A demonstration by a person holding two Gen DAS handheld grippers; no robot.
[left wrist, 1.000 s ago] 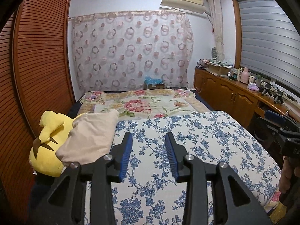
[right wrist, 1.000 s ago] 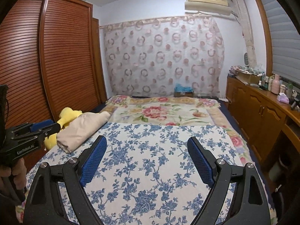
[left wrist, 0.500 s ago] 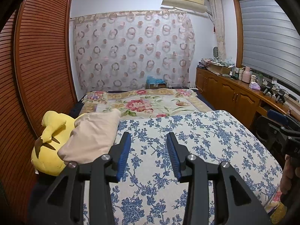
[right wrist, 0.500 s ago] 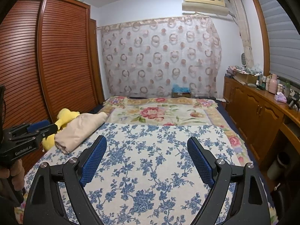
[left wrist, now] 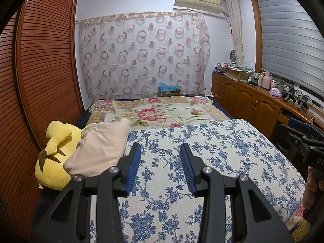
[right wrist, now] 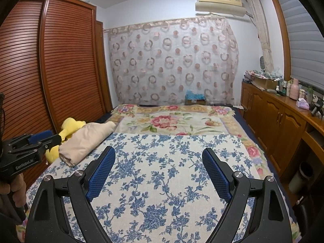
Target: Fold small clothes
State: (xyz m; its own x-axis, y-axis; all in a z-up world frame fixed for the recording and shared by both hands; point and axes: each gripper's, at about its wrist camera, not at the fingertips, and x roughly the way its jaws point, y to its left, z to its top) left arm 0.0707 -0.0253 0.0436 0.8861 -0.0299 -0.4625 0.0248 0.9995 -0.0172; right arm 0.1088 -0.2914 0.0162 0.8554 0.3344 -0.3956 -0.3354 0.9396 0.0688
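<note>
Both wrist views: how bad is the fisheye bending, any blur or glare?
Left wrist view: strong barrel distortion, the slatted wardrobe bows inward, dark vignette in the corners; sharp, no motion blur. Right wrist view: same bending on the wardrobe and window blind; even, dim indoor light, no glare, soft shadows only; the blue floral bedspread pattern is crisp between the open jaws.

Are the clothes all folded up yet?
One beige bundle already lies folded against the yellow plush on the bed. Nothing is in hand: the left claw and right claw hang open and empty. No other clothes show, so I cannot tell what is left.
</note>
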